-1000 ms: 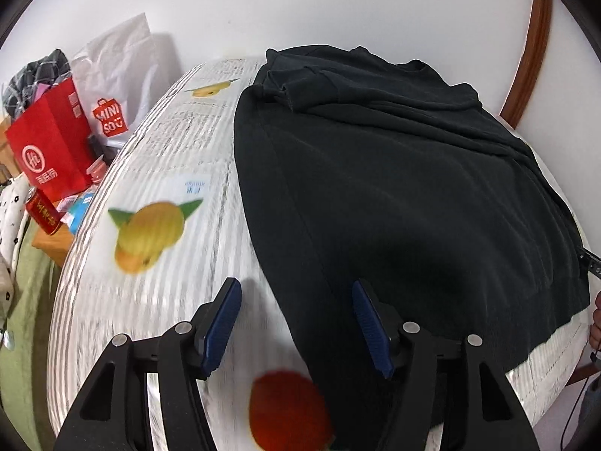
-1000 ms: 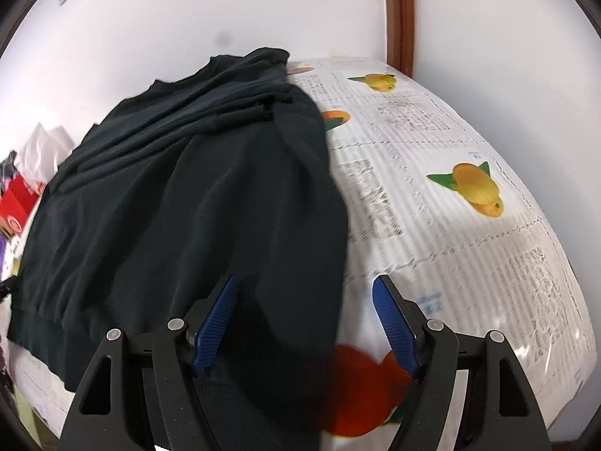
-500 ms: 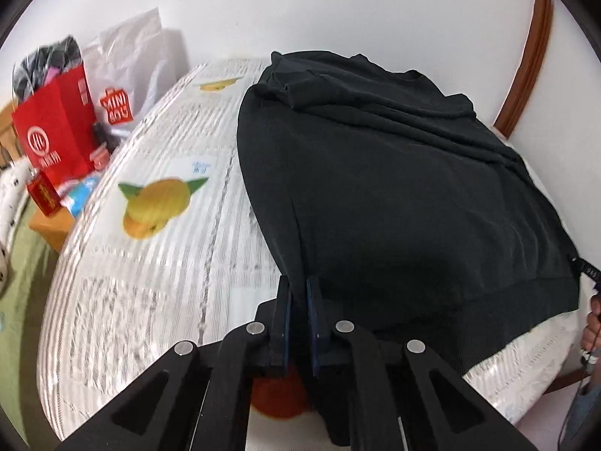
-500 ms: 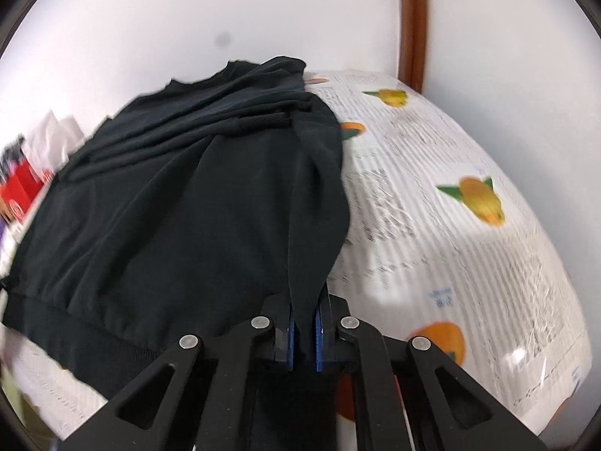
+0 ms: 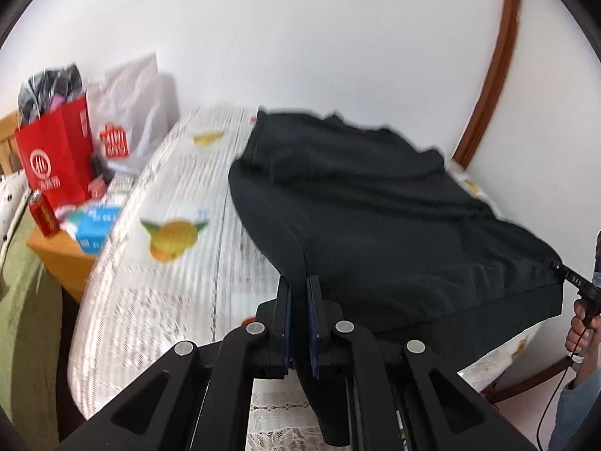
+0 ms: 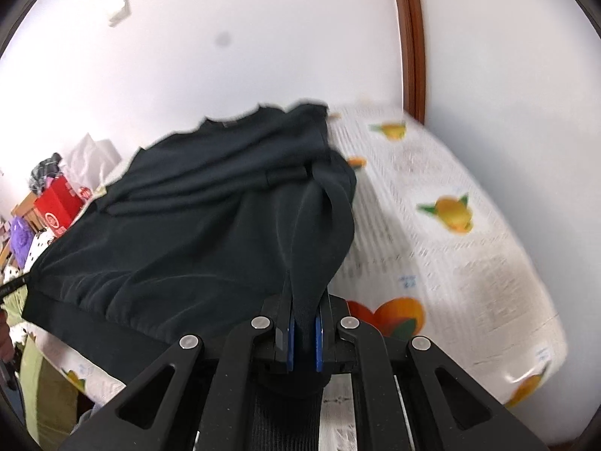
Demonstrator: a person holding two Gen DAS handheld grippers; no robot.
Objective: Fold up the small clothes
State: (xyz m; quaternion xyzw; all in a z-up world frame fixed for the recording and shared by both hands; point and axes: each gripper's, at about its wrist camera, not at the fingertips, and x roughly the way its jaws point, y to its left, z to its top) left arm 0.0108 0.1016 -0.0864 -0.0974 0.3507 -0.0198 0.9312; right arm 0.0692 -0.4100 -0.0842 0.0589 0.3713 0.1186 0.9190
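A black sweatshirt [image 5: 375, 218] lies spread on a table covered with a white fruit-print cloth [image 5: 169, 263]. My left gripper [image 5: 298, 293] is shut on the sweatshirt's near left hem corner and holds it lifted off the table. My right gripper [image 6: 304, 308] is shut on the near right hem corner of the sweatshirt [image 6: 188, 225], also lifted. The hem hangs between the two grips. The far part with collar and sleeves still rests on the table.
A red paper bag [image 5: 56, 165], a white plastic bag [image 5: 127, 127], a red can [image 5: 43, 214] and small boxes sit on a wooden stand left of the table. A white wall and a brown door frame [image 6: 413, 37] stand behind. A hand [image 5: 584, 323] shows at far right.
Both grippers closed on the sweatshirt's near hem corners, then rose and pulled back, lifting the near edge off the table.
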